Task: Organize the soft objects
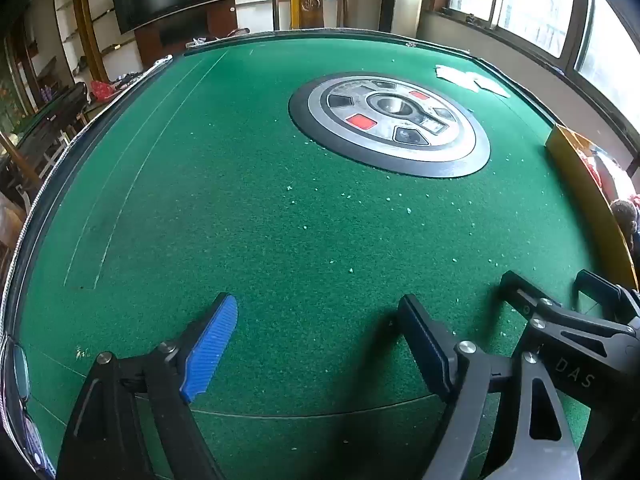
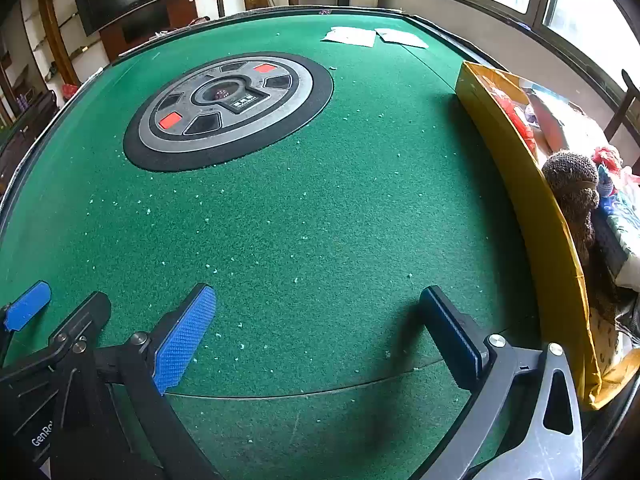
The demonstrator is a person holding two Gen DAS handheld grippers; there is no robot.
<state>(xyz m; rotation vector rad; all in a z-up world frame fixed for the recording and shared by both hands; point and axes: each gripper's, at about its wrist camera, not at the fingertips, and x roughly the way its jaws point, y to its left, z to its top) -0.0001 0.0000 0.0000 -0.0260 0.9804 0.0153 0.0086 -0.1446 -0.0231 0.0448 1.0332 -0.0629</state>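
Note:
A yellow box (image 2: 532,184) stands along the right edge of the green felt table (image 2: 320,220). It holds soft things: a brown knitted toy (image 2: 572,184), red fabric (image 2: 516,116) and other cloth pieces. The box's wall also shows in the left wrist view (image 1: 588,196). My right gripper (image 2: 320,304) is open and empty, low over the felt, left of the box. My left gripper (image 1: 320,312) is open and empty beside it; the right gripper's fingers (image 1: 516,288) show at its right.
A round control panel (image 2: 228,108) with red buttons sits in the table's middle. White paper sheets (image 2: 352,36) lie at the far edge. Small pale crumbs are scattered on the felt. A raised rim runs around the table.

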